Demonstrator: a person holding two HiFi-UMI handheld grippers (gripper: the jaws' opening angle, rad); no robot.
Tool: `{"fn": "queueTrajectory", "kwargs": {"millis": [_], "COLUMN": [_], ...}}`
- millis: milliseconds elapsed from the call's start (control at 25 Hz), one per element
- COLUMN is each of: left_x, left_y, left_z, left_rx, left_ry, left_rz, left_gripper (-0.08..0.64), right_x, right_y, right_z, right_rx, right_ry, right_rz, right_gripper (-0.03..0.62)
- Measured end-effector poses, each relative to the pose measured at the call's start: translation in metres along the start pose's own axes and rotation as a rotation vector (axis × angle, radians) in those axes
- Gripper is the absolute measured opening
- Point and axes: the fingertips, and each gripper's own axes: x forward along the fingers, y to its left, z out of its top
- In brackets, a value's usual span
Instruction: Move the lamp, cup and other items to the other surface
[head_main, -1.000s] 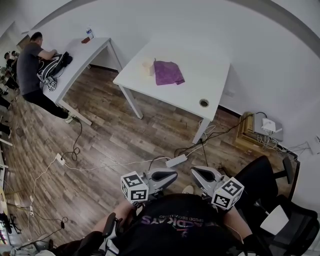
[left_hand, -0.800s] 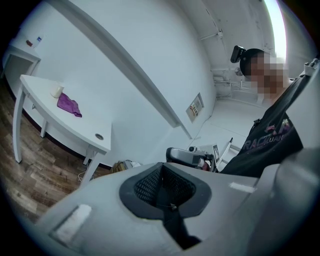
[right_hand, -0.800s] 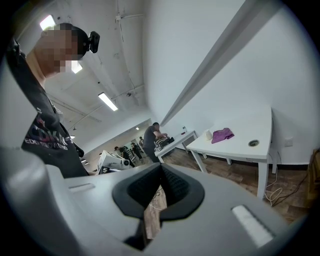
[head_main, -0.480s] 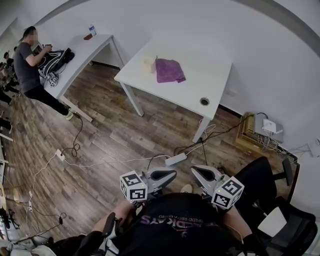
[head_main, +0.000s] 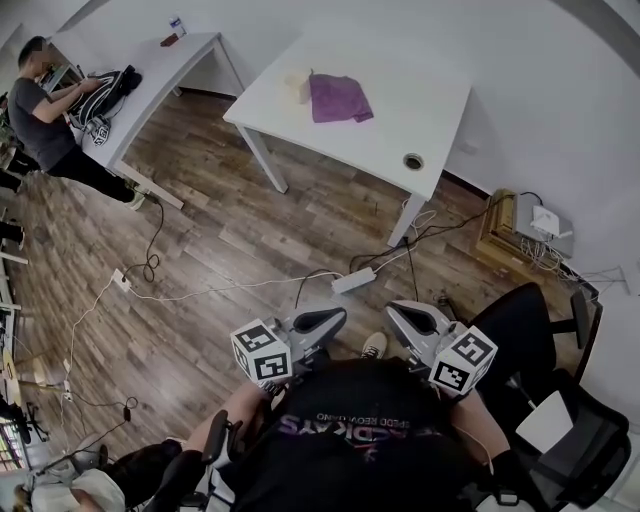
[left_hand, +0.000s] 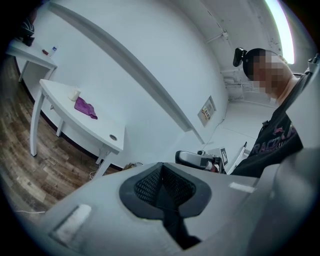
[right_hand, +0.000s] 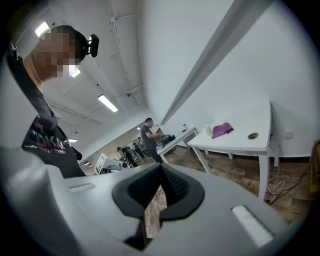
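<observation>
Hovering well apart from the surface (head_main: 420, 110), the left hand-held gripper (head_main: 338, 317) and right hand-held gripper (head_main: 394, 311) are each pressed together, empty. On the surface lie one cup (head_main: 296, 88), likely light and rigid, best pinched at the rim, and one cloth (head_main: 338, 97), soft and limp, best taken at a fold.

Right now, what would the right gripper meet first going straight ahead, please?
Probably nothing near: the right gripper points over wooden floor, past the white table, toward the person at the far table.
</observation>
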Motion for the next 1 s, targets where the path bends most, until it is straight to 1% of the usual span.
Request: {"fn": "queueTrajectory", "kwargs": {"millis": [120,200,400,520,720,1000], "left_x": [-0.006,-0.007,-0.009,-0.019,-0.037,-0.056], "left_y": [0.006,0.008,0.013,0.024,0.047,0.075], "left_z": [-0.003,-0.007,-0.008,0.004,0.024,0.054], "left_rx": [-0.03,-0.041,-0.022,-0.011,-0.032,-0.013], "left_ry": [-0.006,-0.006,0.011,0.002,-0.016,-0.027], "left_rz": [0.026,0.026,0.023,0.023,0.026,-0.007], "left_gripper": [0.0,0.0,0.0,0.0,0.0,0.0], "right_x": [0.004,0.005,0.019,0.04,0.077,0.121], "right_y": [0.001,0.001,-0.008,-0.006,0.003,0.005], "right_z": [-0.005,-0.009,-0.013,-0.009,-0.001,0.013], "right_rx": [0.008,0.013,0.059,0.053,0.021,0.013], "right_ry": [0.016,0.025,0.031,0.042,0.057,0.05], "right_rz": [0.005,0.008,0.006,0.016,0.031,0.014], "right_gripper": [0.005,0.005,0.005,0.005,0.005,0.005]}}
